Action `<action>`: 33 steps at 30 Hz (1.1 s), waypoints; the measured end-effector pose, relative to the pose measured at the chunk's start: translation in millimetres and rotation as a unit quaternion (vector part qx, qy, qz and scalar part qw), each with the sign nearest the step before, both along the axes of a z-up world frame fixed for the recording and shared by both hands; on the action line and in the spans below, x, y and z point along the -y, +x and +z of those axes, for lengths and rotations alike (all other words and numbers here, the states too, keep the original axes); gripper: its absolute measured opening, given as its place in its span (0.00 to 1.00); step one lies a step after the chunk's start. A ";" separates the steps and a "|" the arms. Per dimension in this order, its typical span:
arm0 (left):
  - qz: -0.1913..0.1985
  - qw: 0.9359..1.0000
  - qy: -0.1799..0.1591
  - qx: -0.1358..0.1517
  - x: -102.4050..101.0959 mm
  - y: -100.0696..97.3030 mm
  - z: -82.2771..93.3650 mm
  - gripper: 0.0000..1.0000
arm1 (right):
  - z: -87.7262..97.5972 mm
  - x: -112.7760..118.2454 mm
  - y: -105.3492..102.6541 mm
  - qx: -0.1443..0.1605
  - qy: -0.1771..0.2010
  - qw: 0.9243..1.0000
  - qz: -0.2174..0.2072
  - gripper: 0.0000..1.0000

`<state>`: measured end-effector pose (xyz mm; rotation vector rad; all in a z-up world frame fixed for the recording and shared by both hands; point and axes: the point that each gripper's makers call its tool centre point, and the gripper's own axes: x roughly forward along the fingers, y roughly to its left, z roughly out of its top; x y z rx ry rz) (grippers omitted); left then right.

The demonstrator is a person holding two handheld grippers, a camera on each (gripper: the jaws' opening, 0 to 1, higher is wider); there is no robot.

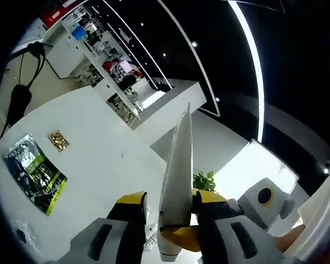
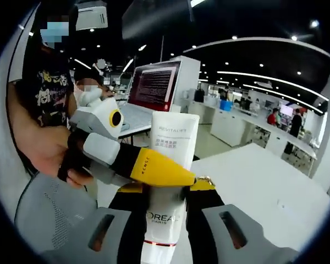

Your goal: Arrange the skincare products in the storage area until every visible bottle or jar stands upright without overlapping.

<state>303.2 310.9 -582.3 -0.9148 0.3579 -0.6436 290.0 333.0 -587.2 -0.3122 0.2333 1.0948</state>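
Observation:
A white L'Oréal Revitalift tube [image 2: 173, 140] stands upright, cap down, between the jaws of my right gripper [image 2: 166, 190], which is shut on its lower part. In the left gripper view the same tube [image 1: 179, 159] appears edge-on as a thin silver-white blade. My left gripper [image 1: 173, 206] is shut on it. From the left of the right gripper view, the left gripper's yellow finger [image 2: 159, 168] lies across the tube's front, held by a person's hand [image 2: 49, 151]. The right gripper's grey body [image 1: 264, 201] sits at the lower right of the left gripper view.
A white table [image 1: 104, 159] carries a green and black packet [image 1: 36, 170] and a small gold item [image 1: 59, 141]. An open laptop [image 2: 154, 88] stands behind the tube, another white table [image 2: 264, 187] lies to the right, and a grey chair [image 2: 49, 214] is at lower left.

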 end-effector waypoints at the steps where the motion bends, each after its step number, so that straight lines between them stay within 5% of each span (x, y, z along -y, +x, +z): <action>1: -0.002 1.000 -0.001 0.004 -0.1 -0.5 1.9 0.24 | -1.7 -0.5 -0.6 -0.007 0.000 1.000 0.000 0.24; 12: 0.008 0.998 0.058 0.018 -2.7 0.6 2.0 0.18 | -0.7 -1.4 -0.8 -0.023 0.025 0.999 -0.006 0.30; 20: -0.017 0.991 0.126 0.041 -3.7 -1.1 -4.9 0.15 | -5.1 -0.6 -4.0 -0.069 0.040 0.997 0.005 0.31; 27: -0.042 0.981 0.176 0.070 -8.5 -1.3 -7.0 0.15 | -4.0 18.3 -15.3 -0.082 0.049 0.995 0.040 0.35; 33: -0.101 0.960 0.237 0.110 0.3 -10.7 -13.5 0.15 | 9.2 38.9 -5.0 -0.089 0.057 0.993 0.045 0.42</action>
